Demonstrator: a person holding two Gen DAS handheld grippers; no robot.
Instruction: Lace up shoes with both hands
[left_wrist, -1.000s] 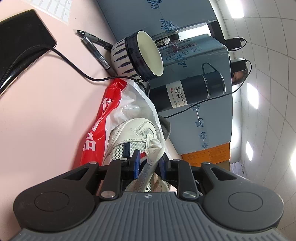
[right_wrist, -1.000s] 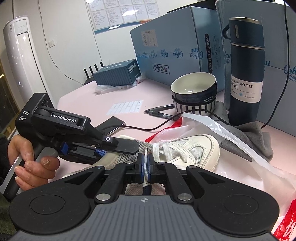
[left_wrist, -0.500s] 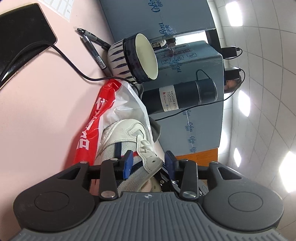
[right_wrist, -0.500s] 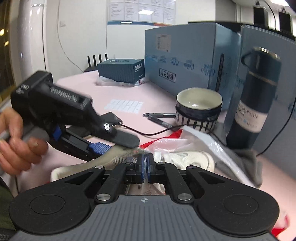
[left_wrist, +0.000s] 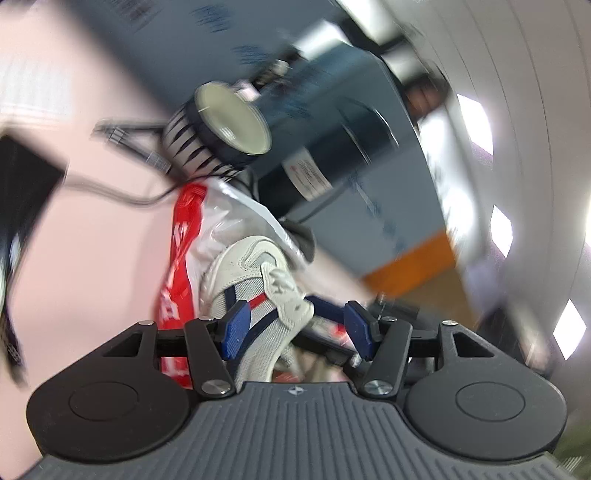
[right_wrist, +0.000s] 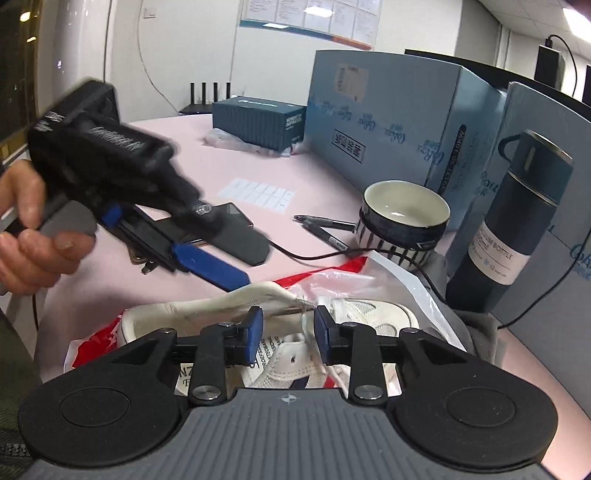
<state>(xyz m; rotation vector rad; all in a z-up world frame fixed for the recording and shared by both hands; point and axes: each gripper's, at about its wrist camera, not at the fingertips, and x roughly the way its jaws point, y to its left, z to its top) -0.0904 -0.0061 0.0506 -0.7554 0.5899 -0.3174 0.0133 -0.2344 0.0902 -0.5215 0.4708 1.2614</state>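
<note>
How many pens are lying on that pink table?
2. Both pens lie side by side, just left of the striped bowl: one pen farther back, the other pen nearer the shoe. More may be hidden behind the boxes.

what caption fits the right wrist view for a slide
Right gripper opening over the white sneaker; left gripper held above it.

A white mesh sneaker (right_wrist: 347, 325) with navy and red side stripes lies on a red-and-clear plastic bag (right_wrist: 373, 273) on the pink worktop (right_wrist: 207, 177). Its tongue (right_wrist: 236, 299) stands lifted, its white lace (right_wrist: 303, 314) loose.
</note>
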